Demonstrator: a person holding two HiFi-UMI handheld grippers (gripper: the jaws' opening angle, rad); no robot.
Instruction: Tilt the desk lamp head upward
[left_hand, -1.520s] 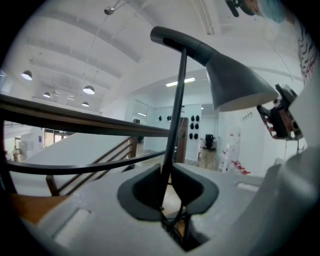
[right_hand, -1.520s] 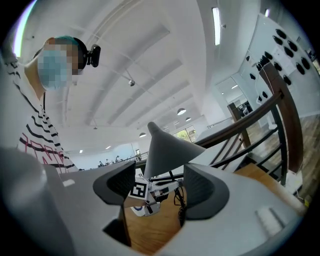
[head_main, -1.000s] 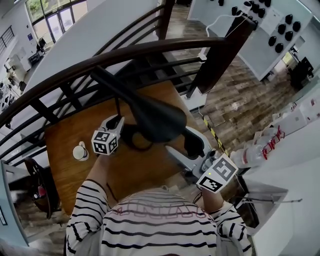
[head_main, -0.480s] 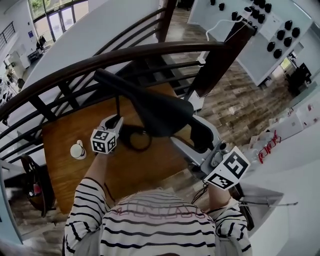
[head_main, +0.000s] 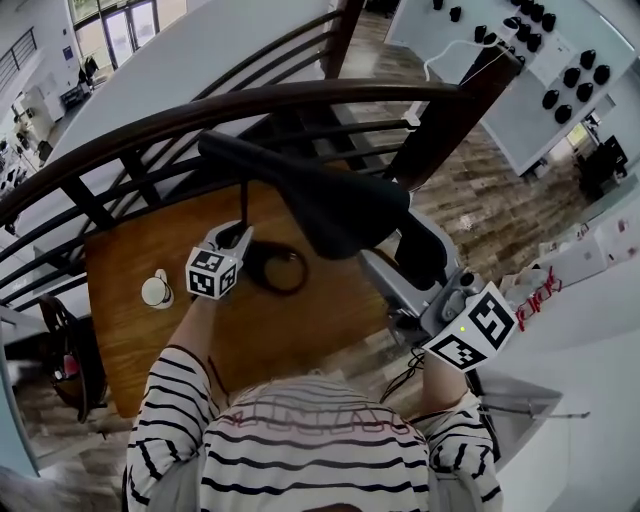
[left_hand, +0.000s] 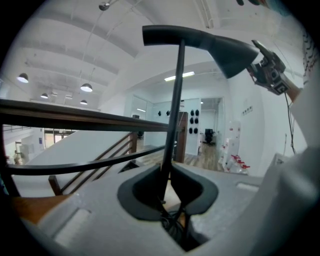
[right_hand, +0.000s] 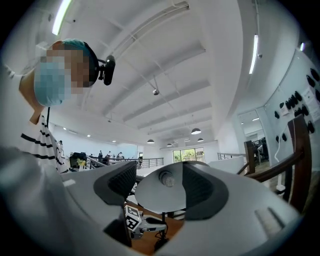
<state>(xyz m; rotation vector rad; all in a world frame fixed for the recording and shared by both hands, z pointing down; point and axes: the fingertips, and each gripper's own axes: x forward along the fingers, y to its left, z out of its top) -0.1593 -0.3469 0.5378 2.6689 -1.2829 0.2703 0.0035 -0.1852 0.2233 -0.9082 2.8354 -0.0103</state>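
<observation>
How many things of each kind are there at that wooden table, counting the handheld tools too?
desk lamp: 1
small white object: 1
handheld grippers: 2 (left gripper with its jaws on the lamp's pole, right gripper with its jaws on the lamp's head)
Total: 4

Reaches forward with the striped left sleeve, left gripper tipped slightly downward, jaws nearly together and just now closing further on the lamp stem. Holds the right gripper low at the right, angled slightly upward, jaws spread wide and pressed on the lamp head.
</observation>
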